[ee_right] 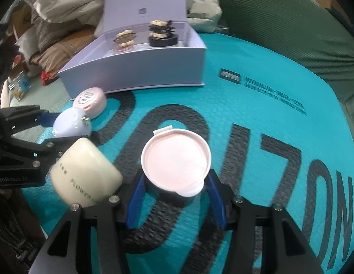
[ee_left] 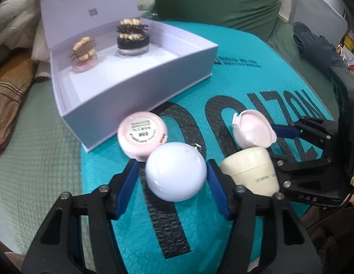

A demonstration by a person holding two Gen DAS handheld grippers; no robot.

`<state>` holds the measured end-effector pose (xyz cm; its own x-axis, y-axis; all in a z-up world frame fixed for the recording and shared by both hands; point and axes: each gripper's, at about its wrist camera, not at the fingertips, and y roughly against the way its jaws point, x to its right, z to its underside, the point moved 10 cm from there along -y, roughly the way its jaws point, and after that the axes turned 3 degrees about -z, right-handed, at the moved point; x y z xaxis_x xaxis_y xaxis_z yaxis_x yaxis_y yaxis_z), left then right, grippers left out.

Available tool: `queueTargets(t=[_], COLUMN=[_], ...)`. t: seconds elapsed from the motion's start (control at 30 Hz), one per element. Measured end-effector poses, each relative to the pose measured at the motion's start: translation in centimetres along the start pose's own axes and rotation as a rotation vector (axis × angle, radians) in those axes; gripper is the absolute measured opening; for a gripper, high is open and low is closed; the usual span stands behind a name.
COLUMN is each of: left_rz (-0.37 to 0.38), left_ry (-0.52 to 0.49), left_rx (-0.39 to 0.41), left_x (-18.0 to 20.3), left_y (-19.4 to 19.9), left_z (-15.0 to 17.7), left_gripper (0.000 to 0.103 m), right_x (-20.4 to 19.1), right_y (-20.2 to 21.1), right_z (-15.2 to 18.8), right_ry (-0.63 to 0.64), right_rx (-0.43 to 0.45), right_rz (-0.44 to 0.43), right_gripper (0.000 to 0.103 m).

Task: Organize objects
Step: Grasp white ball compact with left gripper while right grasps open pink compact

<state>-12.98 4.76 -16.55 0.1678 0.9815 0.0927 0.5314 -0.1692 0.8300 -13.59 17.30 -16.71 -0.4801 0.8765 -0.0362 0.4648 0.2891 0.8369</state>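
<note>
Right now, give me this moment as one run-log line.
left gripper: pads on pale blue round case | right gripper: pads on pink-lidded round jar | open lilac box: two hair-clip stacks inside

My tongs (ee_left: pixel 173 182): black frames, blue pads. Between the left pair, a glossy pale-blue rounded case (ee_left: pixel 175 171); beside it a pink round compact with white printed label (ee_left: pixel 141 134) and a cream cylindrical jar with green lettering (ee_left: pixel 252 171). Beneath, a teal bubble-textured mailer with black letters (ee_left: pixel 222 45); behind, a lilac cardboard box (ee_left: pixel 135 84).
</note>
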Motion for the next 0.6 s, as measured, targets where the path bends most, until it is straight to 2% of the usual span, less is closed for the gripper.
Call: queueTargets(t=[0.17, 0.6], left_rz=[-0.013, -0.013], left_ry=[-0.028, -0.037], left_rx=[0.014, 0.020], left_x=[0.7, 1.5], left_y=[-0.7, 0.0], left_z=[-0.2, 0.6], left_gripper=[0.050, 0.050], right_x=[1.3, 1.8], right_y=[0.2, 1.3], right_z=[0.2, 1.0], right_ry=[-0.038, -0.077], right_rx=[0.004, 0.015], right_rz=[0.024, 0.015], right_gripper=[0.054, 0.054])
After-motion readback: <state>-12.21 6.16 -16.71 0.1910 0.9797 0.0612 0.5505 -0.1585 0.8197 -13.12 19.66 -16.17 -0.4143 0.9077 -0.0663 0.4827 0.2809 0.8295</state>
